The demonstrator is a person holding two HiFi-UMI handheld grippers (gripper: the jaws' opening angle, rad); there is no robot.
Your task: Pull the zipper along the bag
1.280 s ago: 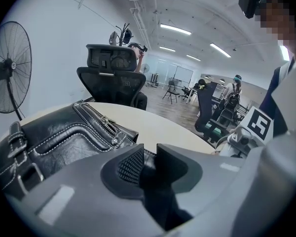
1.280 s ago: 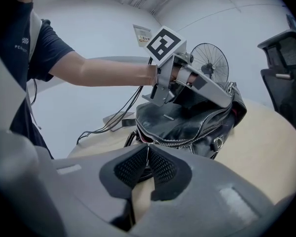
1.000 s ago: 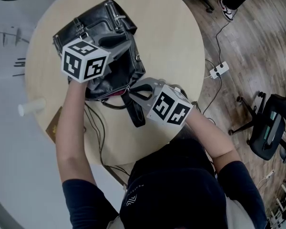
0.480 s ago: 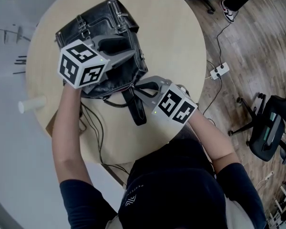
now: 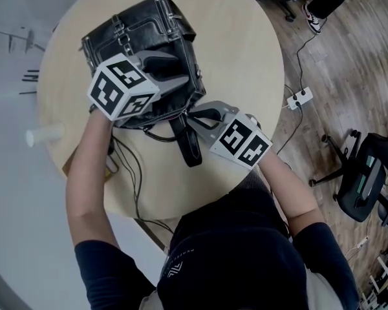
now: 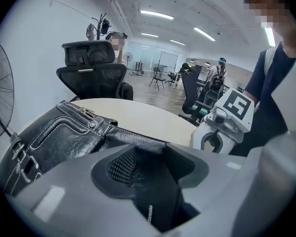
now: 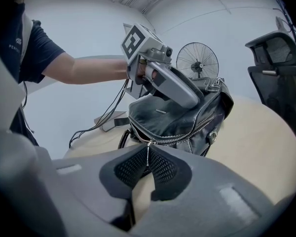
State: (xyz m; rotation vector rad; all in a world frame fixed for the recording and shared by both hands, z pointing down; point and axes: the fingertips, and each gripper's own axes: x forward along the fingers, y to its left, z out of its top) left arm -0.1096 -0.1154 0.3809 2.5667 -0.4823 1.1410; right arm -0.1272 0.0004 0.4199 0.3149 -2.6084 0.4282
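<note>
Bag (image 5: 142,37) sits on the far-left part of the round table (image 5: 246,76) – black leather, two buckled tabs on the side away from me, a strap (image 5: 189,147) trailing off its near edge toward me. The zipper (image 7: 187,132) runs along the bag's top edge; in the right gripper view the teeth curve away from the near corner and the mouth looks open above them. The pull (image 7: 148,151) hangs at that near corner, a thin metal tab pinched between the pads of the R gripper (image 7: 148,164). Those jaws are nearly together and clamped on it. From the head view I see the R gripper (image 5: 189,116) coming in low from my right, its tips at the bag's near edge by the strap. The L gripper (image 5: 178,71) is over the bag's top, angled down onto it. Its jaws have just been opening and now stand wide; in the left gripper view (image 6: 150,167) dark leather lies between them, but the pads aren't pressing on it, so no grip there. Cables (image 5: 132,173) run off the table's near-left edge, w/ a white cylinder (image 5: 44,135) lying at the left rim. Off to the right on the wood floor: a power strip (image 5: 299,97) and an office chair (image 5: 368,179). A fan (image 7: 197,60) stands behind the bag in the right gripper view.
</note>
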